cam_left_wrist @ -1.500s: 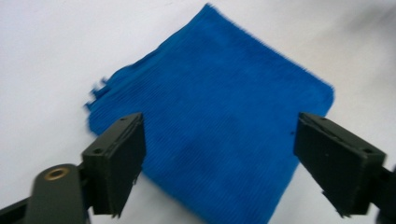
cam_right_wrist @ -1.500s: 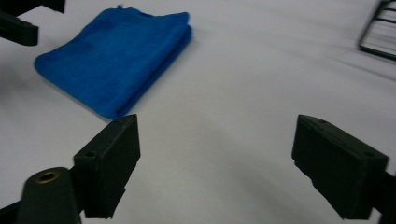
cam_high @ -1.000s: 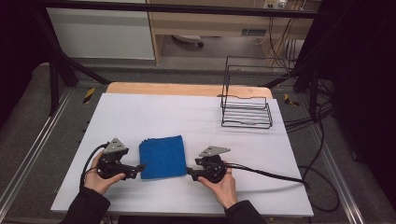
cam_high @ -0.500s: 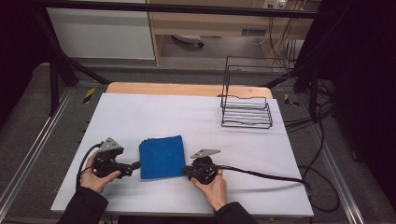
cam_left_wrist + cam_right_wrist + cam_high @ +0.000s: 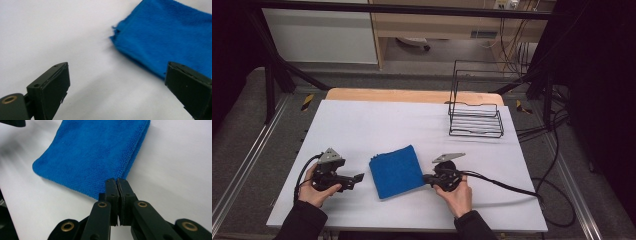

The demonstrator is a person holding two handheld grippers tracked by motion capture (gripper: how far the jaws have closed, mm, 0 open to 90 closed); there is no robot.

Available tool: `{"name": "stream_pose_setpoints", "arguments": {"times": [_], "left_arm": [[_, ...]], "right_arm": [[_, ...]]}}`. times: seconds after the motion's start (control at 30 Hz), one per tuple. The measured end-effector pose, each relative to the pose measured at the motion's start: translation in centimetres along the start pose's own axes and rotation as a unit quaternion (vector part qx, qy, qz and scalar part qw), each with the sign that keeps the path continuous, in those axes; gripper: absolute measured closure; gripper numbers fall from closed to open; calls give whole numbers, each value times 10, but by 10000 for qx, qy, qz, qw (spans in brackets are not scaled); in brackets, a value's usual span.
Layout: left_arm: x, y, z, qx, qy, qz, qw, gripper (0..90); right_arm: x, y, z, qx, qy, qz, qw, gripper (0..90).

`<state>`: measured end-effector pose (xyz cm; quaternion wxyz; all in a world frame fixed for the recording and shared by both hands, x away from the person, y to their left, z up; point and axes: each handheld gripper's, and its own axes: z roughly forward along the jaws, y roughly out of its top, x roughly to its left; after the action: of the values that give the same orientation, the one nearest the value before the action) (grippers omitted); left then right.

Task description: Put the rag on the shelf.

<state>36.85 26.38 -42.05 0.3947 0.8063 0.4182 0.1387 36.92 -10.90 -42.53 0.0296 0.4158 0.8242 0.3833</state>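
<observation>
folded blue cloth (image 5: 396, 171) lies flat on the white table (image 5: 377, 120), between both claws. right claw (image 5: 117, 182) has just been closing and is now clenched at the cloth's near corner; whether any fabric is pinched cannot be told. left claw (image 5: 117, 82) released, jaws wide, just beside the cloth's edge, not touching.

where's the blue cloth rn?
High view: the cloth lies folded on the near-middle of the white table, between the left gripper and the right gripper.
</observation>
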Motion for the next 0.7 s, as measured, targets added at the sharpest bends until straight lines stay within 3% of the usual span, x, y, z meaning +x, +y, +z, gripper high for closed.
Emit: {"name": "stream_pose_setpoints", "arguments": {"times": [0.1,0.27,0.4,0.53,0.6,0.63,0.7], "left_arm": [[-2,1,0,24,-10,45,10000,69],[-12,7,3,0,-159,130,9998,87],[-22,17,8,-15,-248,230,9994,120],[-38,41,20,-97,-243,358,9990,191],[-42,45,24,-129,-286,370,9988,226],[-48,54,34,-12,-326,406,9986,250],[-51,57,40,64,-356,445,9984,315]], "right_arm": [[-12,-5,-15,117,5,22,9999,881],[-35,-20,-37,208,-272,-131,9993,880],[-45,-24,-41,198,-368,-121,9991,880],[-54,-23,-41,129,-535,-150,9984,878],[-57,-22,-40,121,-610,-194,9979,878],[-58,-21,-39,104,-659,-215,9975,878],[-61,-19,-37,108,-725,-256,9970,878]]}}
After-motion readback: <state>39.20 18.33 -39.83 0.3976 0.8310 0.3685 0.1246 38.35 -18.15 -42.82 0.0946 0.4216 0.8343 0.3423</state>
